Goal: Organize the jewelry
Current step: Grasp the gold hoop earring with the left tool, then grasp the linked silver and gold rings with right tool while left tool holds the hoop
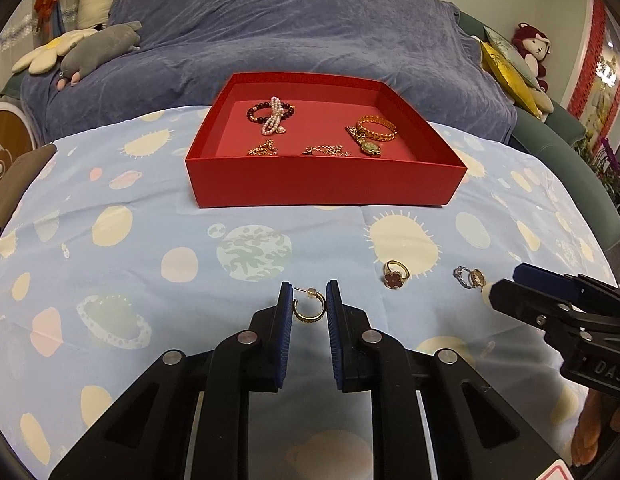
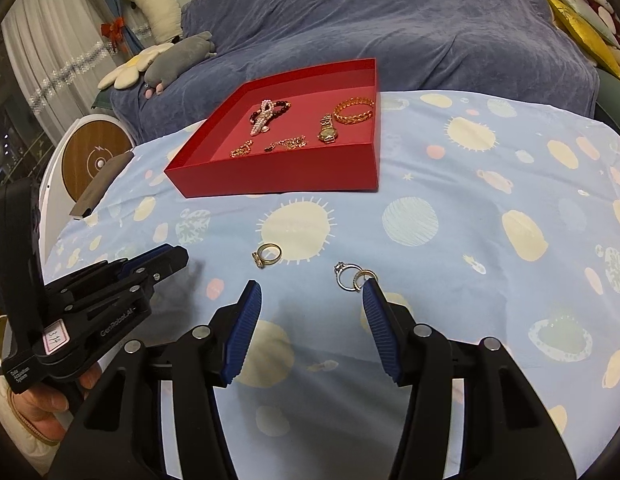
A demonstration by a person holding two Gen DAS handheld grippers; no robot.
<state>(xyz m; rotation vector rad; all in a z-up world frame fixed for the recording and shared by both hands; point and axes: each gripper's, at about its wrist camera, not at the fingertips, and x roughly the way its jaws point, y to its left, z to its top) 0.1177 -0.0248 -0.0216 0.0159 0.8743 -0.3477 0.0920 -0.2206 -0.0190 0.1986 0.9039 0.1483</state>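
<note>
Your left gripper (image 1: 309, 300) pinches the gold hoop earring (image 1: 308, 307) just above the table, well short of the red box (image 1: 326, 184). It's a thin hold, so a jolt could drop it. Your right gripper (image 2: 312, 300) hovers, fingers spread, by the rings (image 2: 356, 277).

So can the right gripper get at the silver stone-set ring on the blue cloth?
Probably yes: the right gripper stands open just short of the silver ring, with only a gold ring touching it.
</note>
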